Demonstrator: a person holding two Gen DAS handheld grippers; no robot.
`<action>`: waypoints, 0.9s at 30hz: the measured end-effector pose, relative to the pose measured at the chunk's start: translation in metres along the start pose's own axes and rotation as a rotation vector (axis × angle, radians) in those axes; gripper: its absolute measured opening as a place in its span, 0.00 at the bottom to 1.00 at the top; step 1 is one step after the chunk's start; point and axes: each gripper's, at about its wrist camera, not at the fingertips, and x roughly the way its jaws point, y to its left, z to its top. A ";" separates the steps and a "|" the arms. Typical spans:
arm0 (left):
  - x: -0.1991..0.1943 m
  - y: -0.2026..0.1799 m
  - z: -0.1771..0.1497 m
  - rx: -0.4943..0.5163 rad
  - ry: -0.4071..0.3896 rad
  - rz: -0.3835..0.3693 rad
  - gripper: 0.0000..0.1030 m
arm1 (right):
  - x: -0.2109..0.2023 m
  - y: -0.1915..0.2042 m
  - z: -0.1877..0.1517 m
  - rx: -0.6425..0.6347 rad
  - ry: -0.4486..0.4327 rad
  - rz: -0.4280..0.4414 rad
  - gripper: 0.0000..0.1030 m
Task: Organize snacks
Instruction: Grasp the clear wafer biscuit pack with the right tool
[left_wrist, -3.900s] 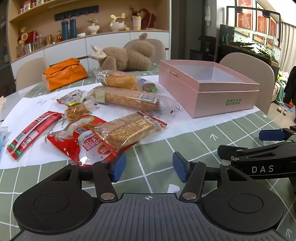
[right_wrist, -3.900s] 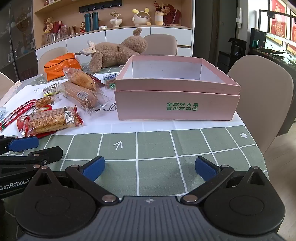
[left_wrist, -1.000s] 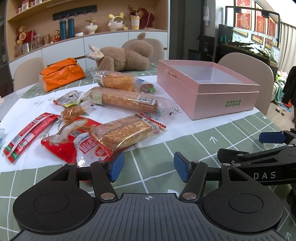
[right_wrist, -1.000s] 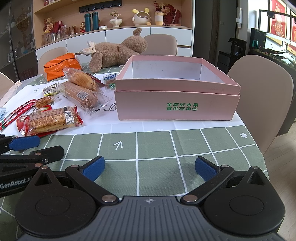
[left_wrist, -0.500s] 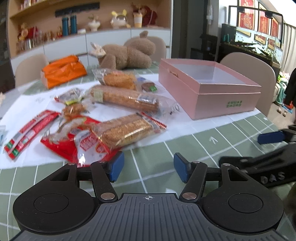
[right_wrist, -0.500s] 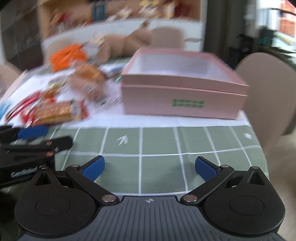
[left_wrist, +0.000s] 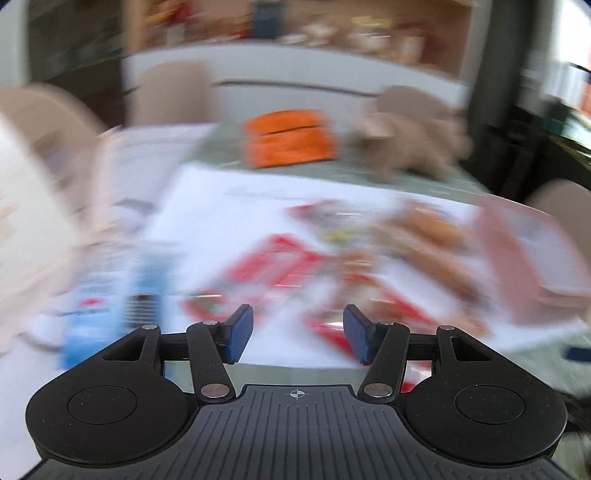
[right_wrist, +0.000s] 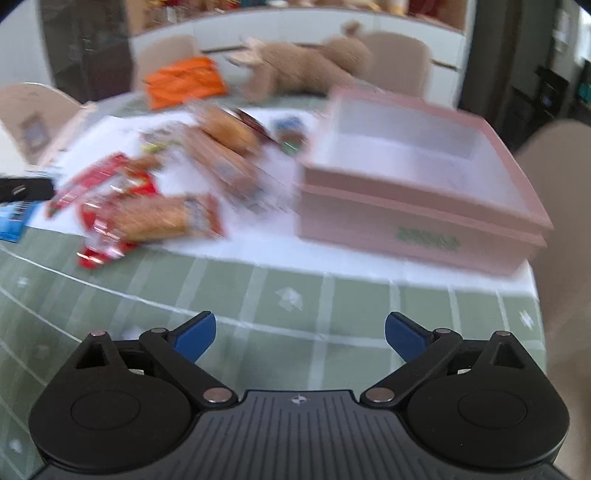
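Both views are motion-blurred. Several snack packs lie on a white sheet: a wafer pack on a red bag (right_wrist: 147, 221), long bread packs (right_wrist: 221, 158), red stick packs (left_wrist: 280, 266) and a blue pack (left_wrist: 92, 295). The open pink box (right_wrist: 417, 177) stands to their right and looks empty. My left gripper (left_wrist: 297, 334) is open and empty, low over the white sheet's near edge before the red packs. My right gripper (right_wrist: 299, 334) is wide open and empty above the green checked tablecloth, in front of the box.
An orange bag (left_wrist: 290, 138) and a brown plush toy (right_wrist: 306, 70) sit at the far side of the table. Beige chairs (right_wrist: 554, 192) surround it. A dark object (right_wrist: 22, 188), probably the other gripper, shows at the right wrist view's left edge.
Both grippers have swung fast. The left view has turned left toward the red and blue packs, with the box now at its right edge. The right view has risen and tilted down over the table.
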 end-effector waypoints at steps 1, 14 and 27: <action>0.005 0.014 0.003 -0.026 0.009 0.048 0.58 | -0.002 0.007 0.005 -0.024 -0.012 0.028 0.96; 0.067 0.106 0.027 -0.157 0.099 0.294 0.58 | 0.067 0.084 0.086 -0.052 -0.016 0.186 0.80; 0.070 0.030 0.016 -0.049 0.138 -0.018 0.49 | 0.019 0.048 0.025 -0.154 -0.005 0.146 0.79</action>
